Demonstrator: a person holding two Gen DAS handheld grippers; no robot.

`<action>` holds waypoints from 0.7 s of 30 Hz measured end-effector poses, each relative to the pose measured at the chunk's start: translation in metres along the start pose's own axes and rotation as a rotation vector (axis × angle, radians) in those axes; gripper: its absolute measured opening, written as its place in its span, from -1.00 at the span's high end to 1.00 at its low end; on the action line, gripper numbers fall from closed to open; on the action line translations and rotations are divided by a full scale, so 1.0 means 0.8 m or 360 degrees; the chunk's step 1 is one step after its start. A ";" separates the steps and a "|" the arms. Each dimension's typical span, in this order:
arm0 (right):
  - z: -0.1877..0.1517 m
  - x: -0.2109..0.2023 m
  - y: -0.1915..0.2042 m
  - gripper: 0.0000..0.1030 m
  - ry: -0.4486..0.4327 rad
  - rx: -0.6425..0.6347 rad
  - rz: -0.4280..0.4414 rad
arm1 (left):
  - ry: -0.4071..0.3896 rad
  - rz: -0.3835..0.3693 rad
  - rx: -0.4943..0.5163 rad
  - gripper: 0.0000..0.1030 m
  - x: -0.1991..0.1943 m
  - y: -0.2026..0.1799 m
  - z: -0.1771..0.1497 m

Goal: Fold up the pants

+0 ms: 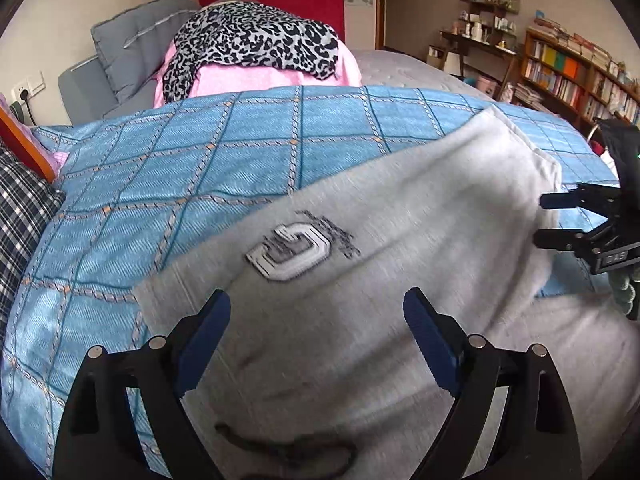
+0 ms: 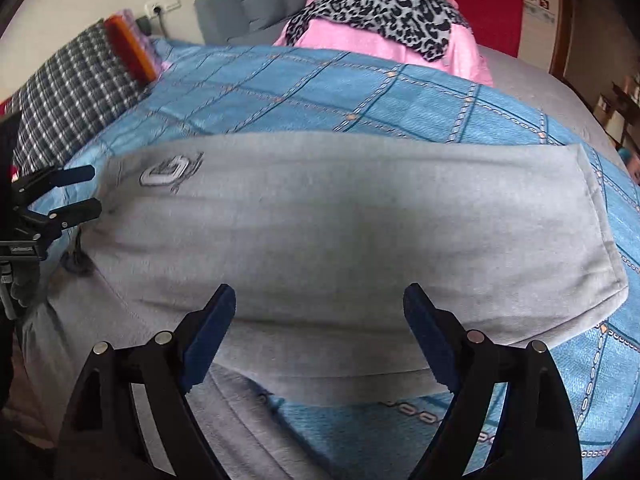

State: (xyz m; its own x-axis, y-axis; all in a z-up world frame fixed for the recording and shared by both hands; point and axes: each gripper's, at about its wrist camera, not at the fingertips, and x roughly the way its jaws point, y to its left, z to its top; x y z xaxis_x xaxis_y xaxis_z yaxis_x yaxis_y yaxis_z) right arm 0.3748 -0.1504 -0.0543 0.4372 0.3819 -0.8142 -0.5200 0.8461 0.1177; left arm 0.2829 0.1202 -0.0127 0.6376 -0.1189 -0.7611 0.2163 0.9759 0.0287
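Pants [image 2: 340, 232]: one grey pair, logo [image 1: 290, 250] near the waist, lay on the blue diamond-patterned bedspread [image 1: 180, 168]. One leg was doubled over into a long flat band, probably so the next fold could run across it; a dark drawstring [image 1: 288, 450] trailed at the waist end. You held the left gripper [image 1: 316, 340] above the waist end and the right gripper [image 2: 320, 332] above the middle of the band. Both had jaws spread wide with nothing between the pads, likely free to choose a new hold. Beyond the bedspread: one pink bundle [image 1: 272, 76] topped by one leopard-print cloth [image 1: 256, 40], one checked pillow [image 2: 76, 92], one grey headboard cushion [image 1: 132, 44], one bookshelf [image 1: 576, 76].
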 end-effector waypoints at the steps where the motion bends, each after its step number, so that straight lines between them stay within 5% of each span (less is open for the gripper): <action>1: -0.001 0.009 0.013 -0.69 0.0022 -0.0041 -0.0018 | 0.0003 -0.0022 -0.0016 -0.70 -0.003 -0.004 -0.010; 7: 0.021 0.091 0.015 -0.70 0.0204 0.0048 -0.0064 | 0.0025 -0.0099 -0.0009 -0.72 0.009 -0.023 -0.053; 13: 0.067 0.121 0.007 -0.84 0.0189 0.0128 -0.0119 | 0.0058 -0.0235 -0.0311 -0.72 0.011 0.025 -0.047; 16: 0.087 0.115 0.011 -0.84 0.0119 0.0098 -0.0090 | -0.0038 -0.0163 -0.0359 -0.77 -0.004 0.049 -0.034; 21: 0.110 0.167 0.011 -0.87 0.0228 0.0088 -0.0126 | -0.0054 0.0033 -0.0461 -0.79 0.006 0.100 -0.001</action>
State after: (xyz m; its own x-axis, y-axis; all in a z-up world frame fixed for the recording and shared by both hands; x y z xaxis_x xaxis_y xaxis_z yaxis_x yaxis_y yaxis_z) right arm 0.4932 -0.0590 -0.1119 0.3641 0.2601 -0.8943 -0.4450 0.8921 0.0782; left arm 0.3028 0.1978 -0.0148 0.6653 -0.0997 -0.7399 -0.0143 0.9892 -0.1461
